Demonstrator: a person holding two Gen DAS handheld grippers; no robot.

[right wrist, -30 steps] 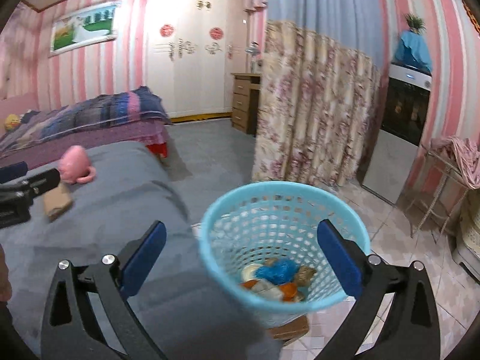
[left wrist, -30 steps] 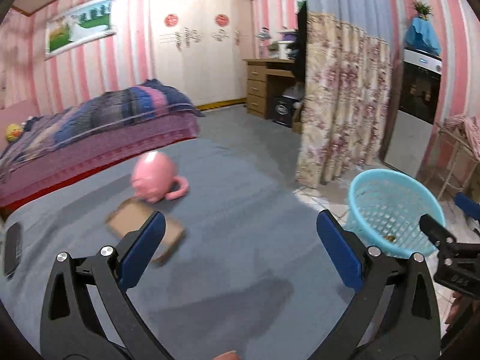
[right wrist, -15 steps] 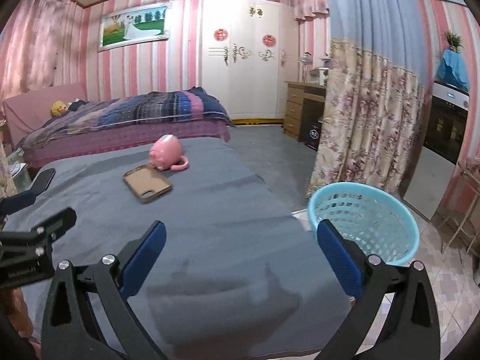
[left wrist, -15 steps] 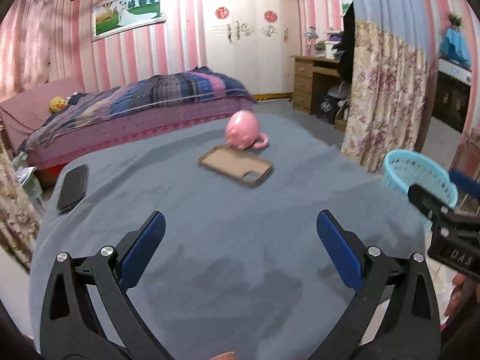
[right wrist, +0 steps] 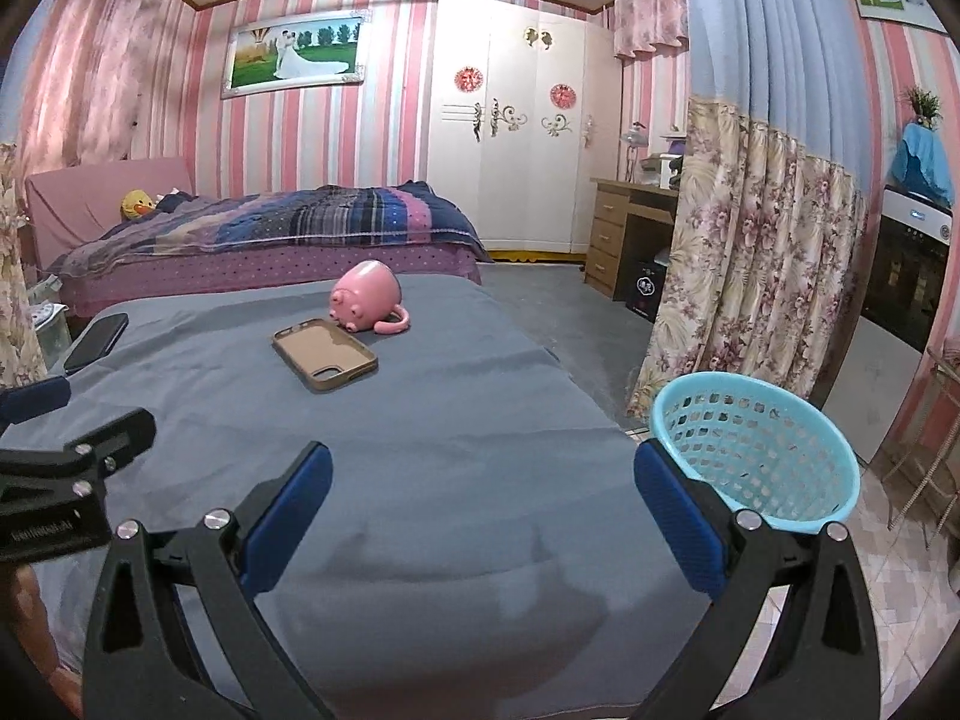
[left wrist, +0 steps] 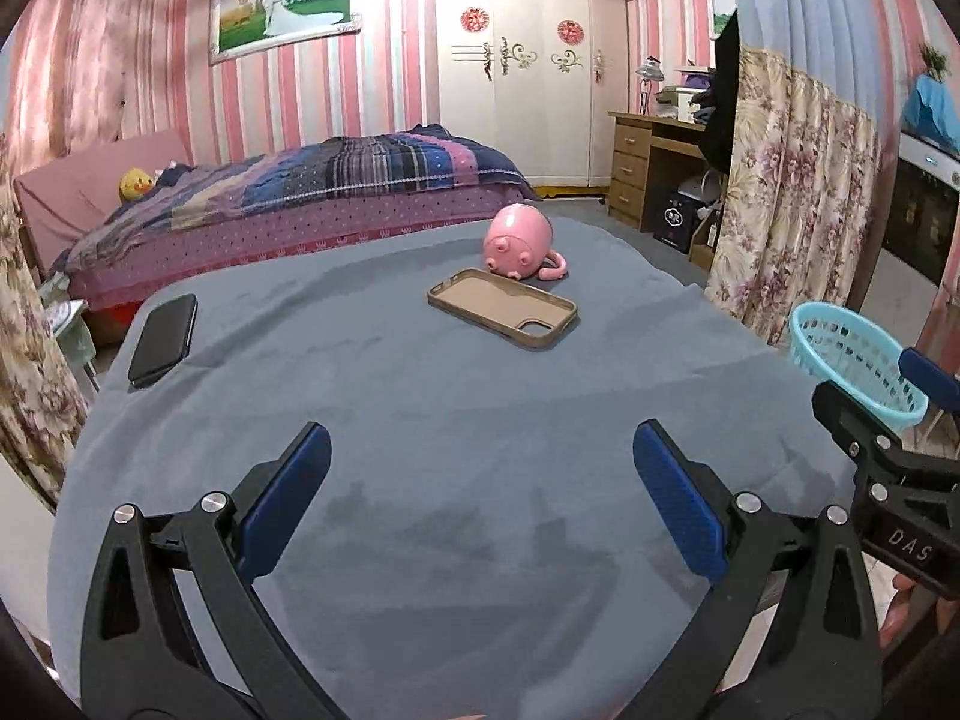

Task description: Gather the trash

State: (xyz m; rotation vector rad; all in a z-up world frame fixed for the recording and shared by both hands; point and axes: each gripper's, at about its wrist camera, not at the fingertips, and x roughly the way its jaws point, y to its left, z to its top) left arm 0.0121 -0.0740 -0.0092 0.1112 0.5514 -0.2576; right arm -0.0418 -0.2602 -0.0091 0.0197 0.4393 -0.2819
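Note:
A light blue mesh trash basket (right wrist: 756,456) stands on the floor off the table's right edge; it also shows in the left wrist view (left wrist: 852,360). Its contents are hidden from here. My left gripper (left wrist: 480,504) is open and empty above the near part of the grey cloth-covered table (left wrist: 420,420). My right gripper (right wrist: 483,510) is open and empty over the table's near right part, its right finger in front of the basket. I see no loose trash on the table.
A tan phone case (left wrist: 503,309) and an overturned pink pig mug (left wrist: 519,243) lie at the table's far side. A black phone (left wrist: 163,339) lies at the far left edge. A floral curtain (right wrist: 750,264) hangs right; a bed (right wrist: 270,240) stands behind.
Both grippers have swung left and back from the basket to face the table. The basket has shifted from the centre of the right wrist view to its right side. Both stay open.

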